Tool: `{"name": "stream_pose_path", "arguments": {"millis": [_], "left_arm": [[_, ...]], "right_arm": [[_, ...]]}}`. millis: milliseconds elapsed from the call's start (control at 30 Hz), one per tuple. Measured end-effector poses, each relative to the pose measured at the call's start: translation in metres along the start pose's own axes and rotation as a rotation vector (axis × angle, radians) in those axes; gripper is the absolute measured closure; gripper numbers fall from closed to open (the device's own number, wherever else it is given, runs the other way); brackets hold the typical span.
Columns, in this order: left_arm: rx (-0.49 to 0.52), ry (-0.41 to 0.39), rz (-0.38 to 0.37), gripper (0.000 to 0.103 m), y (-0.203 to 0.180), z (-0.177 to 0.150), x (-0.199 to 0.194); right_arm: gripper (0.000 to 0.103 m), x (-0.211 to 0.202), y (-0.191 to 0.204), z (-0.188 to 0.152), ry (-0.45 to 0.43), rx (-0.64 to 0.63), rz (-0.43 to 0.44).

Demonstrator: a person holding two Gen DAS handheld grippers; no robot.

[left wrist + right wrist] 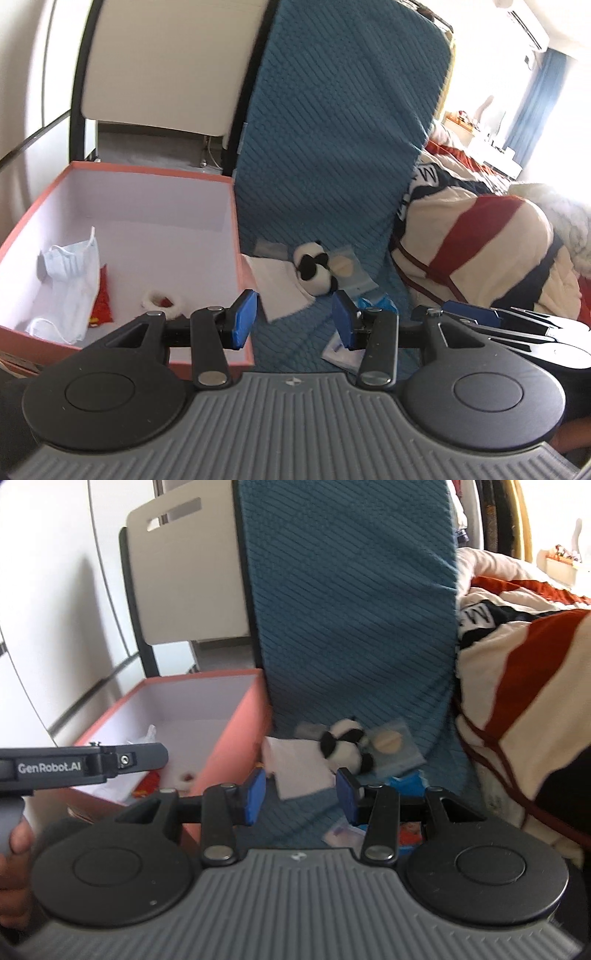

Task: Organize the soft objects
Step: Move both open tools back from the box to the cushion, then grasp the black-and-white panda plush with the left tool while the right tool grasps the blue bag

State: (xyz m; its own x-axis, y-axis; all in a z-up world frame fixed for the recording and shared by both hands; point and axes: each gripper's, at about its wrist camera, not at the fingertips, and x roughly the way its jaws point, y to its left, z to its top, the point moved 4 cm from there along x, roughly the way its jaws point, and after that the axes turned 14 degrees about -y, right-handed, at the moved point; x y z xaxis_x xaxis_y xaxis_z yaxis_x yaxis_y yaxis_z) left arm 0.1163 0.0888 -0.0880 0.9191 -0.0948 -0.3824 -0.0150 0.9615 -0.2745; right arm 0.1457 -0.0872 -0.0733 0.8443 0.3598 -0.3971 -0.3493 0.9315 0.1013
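Observation:
A pink box stands open on the left, also in the right wrist view. Inside lie white face masks, a red packet and a small white fluffy ring. A panda plush lies on the blue quilted cover, next to a white cloth and clear sachets. The plush also shows in the right wrist view. My left gripper is open and empty, above the cloth's near edge. My right gripper is open and empty, short of the plush.
A striped red, cream and navy duvet is bunched on the right. More small packets lie under the grippers. A white chair back stands behind the box. The left gripper's body crosses the right wrist view's left side.

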Motion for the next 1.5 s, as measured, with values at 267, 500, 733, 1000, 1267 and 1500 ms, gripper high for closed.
{"name": "stream_pose_path", "arguments": {"millis": [267,500,733,1000,1267,1500], "left_arm": [[0.023,0.017,-0.035,0.052,-0.029,-0.016,-0.001],[0.034,0.033,-0.041,0.052,-0.041,-0.026,0.001],[0.032,0.058,-0.035,0.052,-0.047,-0.037,0.004],[0.025,0.096,-0.043,0.052,-0.053,-0.049,0.004],[0.024,0.137,-0.068,0.052,-0.05,-0.048,0.038],[0.006,0.144,-0.08,0.052,-0.044,-0.039,0.095]], "right_arm": [[0.057,-0.019,-0.022,-0.017,-0.004,-0.007,-0.041],[0.058,-0.031,-0.035,-0.032,-0.005,0.011,-0.071],[0.058,-0.038,-0.051,-0.046,0.011,0.011,-0.114],[0.058,-0.049,-0.06,-0.053,0.006,0.026,-0.132],[0.058,-0.044,-0.068,-0.057,0.019,0.063,-0.157],[0.058,-0.02,-0.076,-0.064,0.039,0.093,-0.174]]}}
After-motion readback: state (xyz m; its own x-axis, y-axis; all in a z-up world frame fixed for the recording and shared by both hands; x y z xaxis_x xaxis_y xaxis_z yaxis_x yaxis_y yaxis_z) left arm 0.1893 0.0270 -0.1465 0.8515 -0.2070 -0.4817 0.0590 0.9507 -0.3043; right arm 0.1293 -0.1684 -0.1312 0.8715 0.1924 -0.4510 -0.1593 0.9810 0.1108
